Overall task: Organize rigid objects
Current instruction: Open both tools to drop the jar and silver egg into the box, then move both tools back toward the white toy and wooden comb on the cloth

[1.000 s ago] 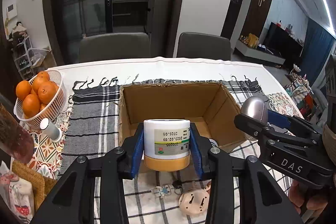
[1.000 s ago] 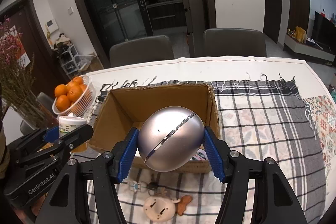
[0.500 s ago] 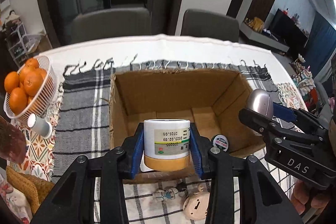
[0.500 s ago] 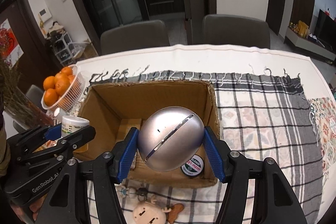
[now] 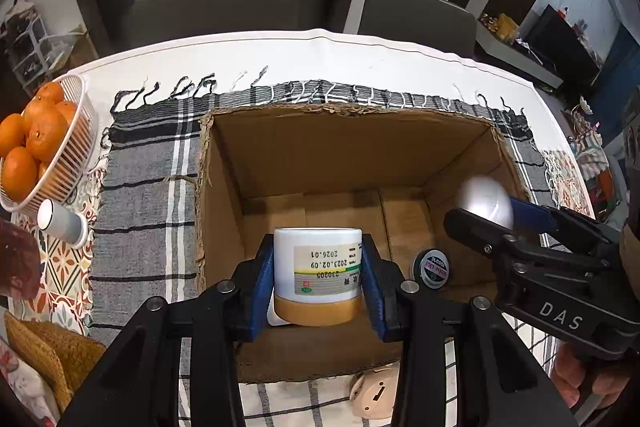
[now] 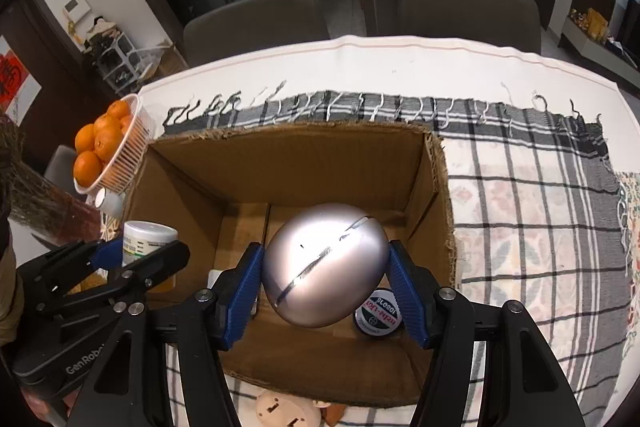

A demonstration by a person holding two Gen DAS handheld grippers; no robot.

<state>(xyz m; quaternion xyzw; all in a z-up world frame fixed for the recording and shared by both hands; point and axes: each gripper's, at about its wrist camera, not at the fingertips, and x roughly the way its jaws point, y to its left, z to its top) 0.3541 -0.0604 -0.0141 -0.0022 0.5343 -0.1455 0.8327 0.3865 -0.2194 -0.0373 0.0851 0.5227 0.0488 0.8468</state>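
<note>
My left gripper [image 5: 318, 279] is shut on a white jar with a tan base [image 5: 318, 273], held upside down over the near left part of the open cardboard box [image 5: 348, 147]. My right gripper [image 6: 326, 273] is shut on a silver egg-shaped object [image 6: 325, 265], held over the box's near right part. The egg also shows in the left wrist view [image 5: 486, 201], the jar in the right wrist view [image 6: 144, 241]. A small round black tin [image 6: 378, 313] lies on the box floor at the near right.
A white basket of oranges [image 5: 36, 147] and a small white bottle [image 5: 60, 221] stand left of the box on the plaid cloth [image 6: 532, 195]. A beige plug-like object [image 5: 374, 393] lies in front of the box. Two chairs stand behind the table.
Both grippers have moved forward and up with their loads, from in front of the box to over its opening. The black tin inside the box has come into view.
</note>
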